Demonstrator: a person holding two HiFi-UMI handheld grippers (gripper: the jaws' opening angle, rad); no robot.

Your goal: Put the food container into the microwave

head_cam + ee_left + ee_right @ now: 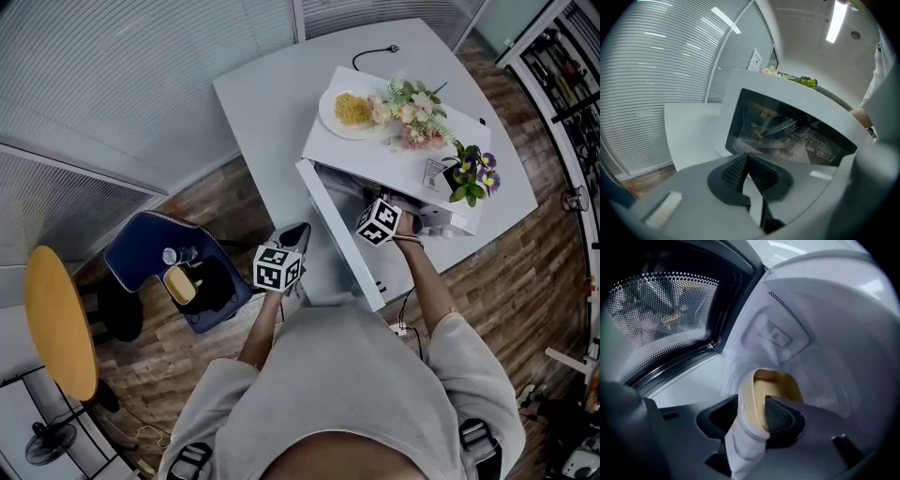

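1. The right gripper [751, 405] is inside the microwave [367, 157]. Its jaws stand wide apart, one outside the wall of the food container [774, 383] and one inside, over the rim. The pads do not seem to press on it, so I judge the grip slack.
2. The food container, pale outside and beige inside, sits in the white cavity, near the inner wall. Whether it rests flat on the cavity floor cannot be told.
3. The left gripper [749, 161] has its jaws together with nothing between them. It hangs just in front of the open door [787, 133], facing the mesh window, apparently without touching it.
4. The microwave stands on the white tabletop [267, 103], its door swung out toward the person. A plate of yellow food [349, 111] and flowers [412, 117] sit on top.
5. As a judgement, the placing is nearly complete. The right gripper has yet to come out without dragging the container. The door is not yet shut, though the task names no such step.
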